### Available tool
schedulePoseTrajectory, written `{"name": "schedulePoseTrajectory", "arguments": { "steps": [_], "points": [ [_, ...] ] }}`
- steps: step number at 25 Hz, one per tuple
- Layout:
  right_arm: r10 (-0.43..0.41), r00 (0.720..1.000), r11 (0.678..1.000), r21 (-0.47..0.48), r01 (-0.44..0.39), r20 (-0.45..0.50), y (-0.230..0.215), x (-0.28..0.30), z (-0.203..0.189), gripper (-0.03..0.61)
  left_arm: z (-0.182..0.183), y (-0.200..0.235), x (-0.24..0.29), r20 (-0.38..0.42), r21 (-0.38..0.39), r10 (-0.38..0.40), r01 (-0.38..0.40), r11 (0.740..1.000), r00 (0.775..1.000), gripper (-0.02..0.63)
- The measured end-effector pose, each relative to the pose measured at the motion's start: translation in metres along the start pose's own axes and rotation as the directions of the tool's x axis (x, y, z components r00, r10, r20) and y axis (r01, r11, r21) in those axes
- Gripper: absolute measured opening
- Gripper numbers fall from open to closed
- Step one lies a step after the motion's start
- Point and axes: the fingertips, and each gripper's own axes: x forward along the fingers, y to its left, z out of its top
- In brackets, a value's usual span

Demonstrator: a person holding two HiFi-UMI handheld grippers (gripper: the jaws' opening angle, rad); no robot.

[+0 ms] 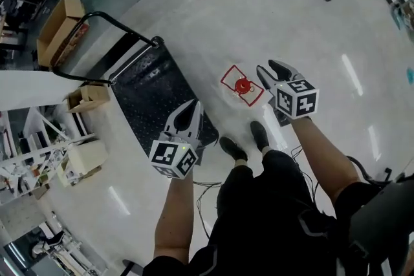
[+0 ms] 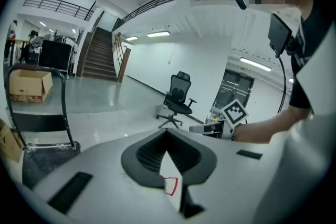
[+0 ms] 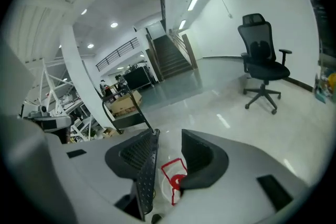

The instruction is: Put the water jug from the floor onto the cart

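Water jug point(image 1: 243, 86) likely heavy, slick; take red handle point(image 1: 228, 73). Right hand-held gripper point(image 1: 265, 66) gapes empty; left hand-held gripper point(image 1: 192, 106) clenched, empty.

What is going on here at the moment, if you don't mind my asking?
A person stands over a water jug on the floor, with a gripper in each hand. The right gripper is open and close beside the jug, not gripping it. The left gripper is shut and empty, above the near edge of the cart. The jug is not yet on the cart.
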Motion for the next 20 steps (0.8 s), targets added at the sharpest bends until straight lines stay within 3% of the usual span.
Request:
{"name": "schedulePoseTrajectory", "arguments": {
  "steps": [4, 8, 11, 15, 20],
  "points": [
    [-0.046, 0.994, 0.988, 0.140, 0.059, -0.097, -0.041, 0.030, -0.068, 0.155, -0.060, 0.009, 0.036, -0.116, 0.013, -0.011, 0.013, 1.000, 0.993, -0.002],
    [-0.091, 0.972, 0.974, 0.185, 0.133, -0.218, -0.073, 0.055, -0.138, 0.155, -0.109, 0.021, 0.065, -0.200, -0.045, -0.021, 0.012, 0.999, 0.979, -0.002],
    [-0.087, 0.951, 0.947, 0.271, 0.172, -0.297, -0.086, 0.068, -0.193, 0.155, -0.148, 0.027, 0.079, -0.275, -0.073, -0.025, 0.005, 0.997, 0.961, 0.000],
    [-0.067, 0.933, 0.919, 0.341, 0.196, -0.354, -0.096, 0.086, -0.240, 0.155, -0.184, 0.027, 0.094, -0.329, -0.131, -0.052, 0.009, 0.991, 0.943, 0.000],
    [-0.053, 0.911, 0.909, 0.358, 0.214, -0.409, -0.102, 0.097, -0.278, 0.160, -0.236, 0.031, 0.095, -0.391, -0.248, -0.028, -0.076, 0.966, 0.920, -0.001]
  ]
}}
